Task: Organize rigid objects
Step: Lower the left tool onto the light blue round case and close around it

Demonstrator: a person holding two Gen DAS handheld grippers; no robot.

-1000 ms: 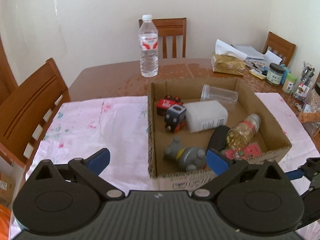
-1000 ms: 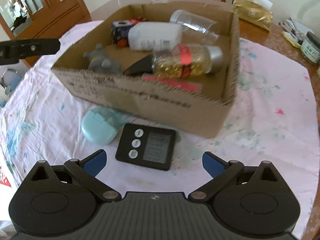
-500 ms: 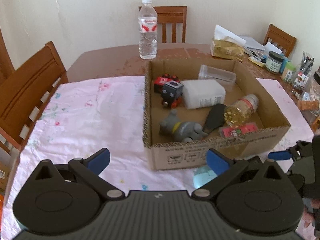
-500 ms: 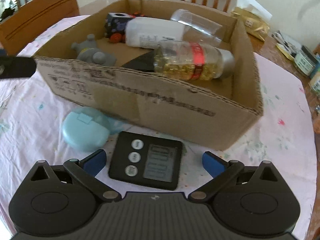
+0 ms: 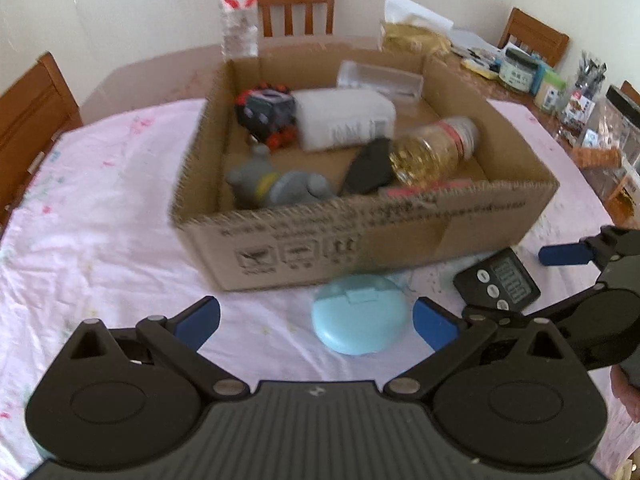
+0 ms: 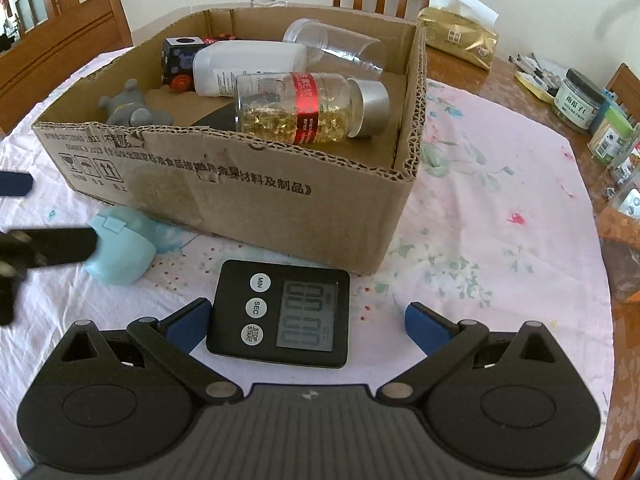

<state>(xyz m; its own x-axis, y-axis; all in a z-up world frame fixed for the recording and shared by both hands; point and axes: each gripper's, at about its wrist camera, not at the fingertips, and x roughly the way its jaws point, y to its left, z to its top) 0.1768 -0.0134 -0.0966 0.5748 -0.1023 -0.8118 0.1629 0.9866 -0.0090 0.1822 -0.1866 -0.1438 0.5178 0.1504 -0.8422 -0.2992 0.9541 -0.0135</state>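
Dining table under a pink floral cloth (image 6: 480,208), with an open cardboard box (image 6: 240,200) sitting on it

Inside the box: a clear bottle of golden capsules (image 6: 308,108) with a red label and silver cap, lying on its side at the near right; a white plastic bottle (image 6: 244,66) on its side behind it; a clear plastic cup (image 6: 336,46) tipped over at the far right; a dark toy block with red wheels (image 6: 176,60) at the far left; a grey toy animal (image 6: 128,110) at the near left; a flat black item (image 5: 370,166) between the animal and the capsule bottle, too hidden to name

Outside the box, just beside its near wall: a round pale blue case (image 5: 360,314) on the left and a black digital timer (image 6: 280,314) with 3 round buttons on the right, close together but apart

Left gripper (image 5: 316,318) low over the cloth, blue fingers spread wide, nothing held, blue case between and just beyond the tips

Right gripper (image 6: 308,320) also spread wide and empty, timer between its fingers, left pad possibly touching the timer's edge, hard to tell

Far beyond the box: a water bottle (image 5: 238,12), wooden chairs, a gold packet (image 6: 460,40), jars at the far right
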